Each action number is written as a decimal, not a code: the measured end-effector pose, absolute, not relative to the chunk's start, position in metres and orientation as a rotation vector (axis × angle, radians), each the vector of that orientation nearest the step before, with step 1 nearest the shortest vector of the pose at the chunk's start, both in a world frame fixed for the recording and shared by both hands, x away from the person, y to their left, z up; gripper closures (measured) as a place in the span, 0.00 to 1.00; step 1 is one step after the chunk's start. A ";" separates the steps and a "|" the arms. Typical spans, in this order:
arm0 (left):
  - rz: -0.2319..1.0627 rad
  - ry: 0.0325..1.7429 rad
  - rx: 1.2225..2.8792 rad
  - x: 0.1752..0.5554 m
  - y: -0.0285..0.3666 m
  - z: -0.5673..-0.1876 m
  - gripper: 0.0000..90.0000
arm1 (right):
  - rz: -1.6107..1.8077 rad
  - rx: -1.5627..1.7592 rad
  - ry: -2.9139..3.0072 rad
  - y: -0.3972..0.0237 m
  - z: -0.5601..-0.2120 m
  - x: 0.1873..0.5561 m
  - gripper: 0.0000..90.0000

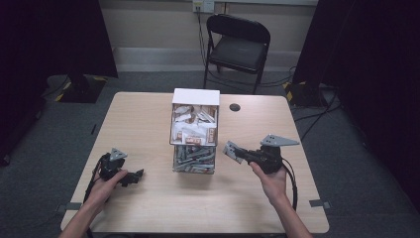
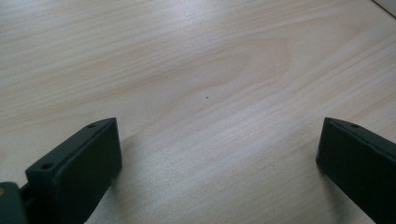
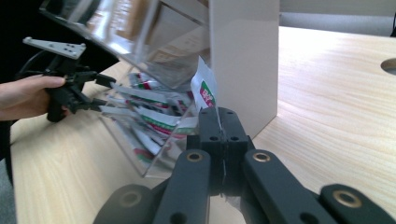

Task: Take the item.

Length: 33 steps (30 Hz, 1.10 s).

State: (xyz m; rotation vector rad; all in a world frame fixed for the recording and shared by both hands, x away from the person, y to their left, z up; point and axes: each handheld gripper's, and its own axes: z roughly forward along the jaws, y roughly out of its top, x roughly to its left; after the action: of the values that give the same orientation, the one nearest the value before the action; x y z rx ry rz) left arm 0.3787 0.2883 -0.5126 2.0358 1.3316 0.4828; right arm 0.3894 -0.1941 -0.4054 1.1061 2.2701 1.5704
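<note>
A clear two-tier dispenser box [image 1: 195,99] stands mid-table. Its upper bin holds white and brown packets [image 1: 194,126]; its lower bin holds green-printed sachets [image 1: 194,159]. My right gripper [image 1: 241,154] hovers just right of the lower bin, shut on one sachet [image 1: 231,150]. In the right gripper view that white sachet with green and red print [image 3: 205,88] sticks up from the closed right gripper [image 3: 219,112], close to the box's white side wall [image 3: 245,60]. My left gripper [image 1: 136,176] rests near the table's front left, open, with bare wood between the jaws of the left gripper [image 2: 219,140].
A round cable hole [image 1: 235,107] lies in the tabletop [image 1: 148,119] right of the box. A black folding chair [image 1: 237,44] stands behind the table. Dark curtains hang on both sides, and cables run over the floor at right. The other hand's gripper [image 3: 106,92] shows beyond the box.
</note>
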 end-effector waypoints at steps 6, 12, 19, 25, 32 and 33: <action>0.483 1.331 2.036 0.379 0.288 -0.513 0.00 | 1.489 1.168 2.314 -0.183 -0.425 0.406 1.00; 0.482 1.328 2.038 0.379 0.289 -0.513 0.00 | 1.423 1.230 2.355 -0.179 -0.448 0.418 1.00; 0.482 1.328 2.038 0.379 0.289 -0.513 0.00 | 1.380 1.253 2.399 -0.177 -0.463 0.426 0.99; 0.482 1.328 2.038 0.379 0.289 -0.513 0.00 | 1.384 1.281 2.355 -0.181 -0.465 0.433 0.94; 0.482 1.328 2.038 0.379 0.289 -0.513 0.00 | 1.366 1.313 2.326 -0.186 -0.471 0.440 0.95; 0.482 1.327 2.038 0.379 0.289 -0.513 0.00 | 1.367 1.316 2.323 -0.186 -0.471 0.440 0.97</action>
State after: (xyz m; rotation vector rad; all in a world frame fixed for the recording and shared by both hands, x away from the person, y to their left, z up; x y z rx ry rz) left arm 0.3789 0.2886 -0.5126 2.0381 1.3274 0.4817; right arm 0.4405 -0.1861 -0.4708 1.3159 2.3233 1.3674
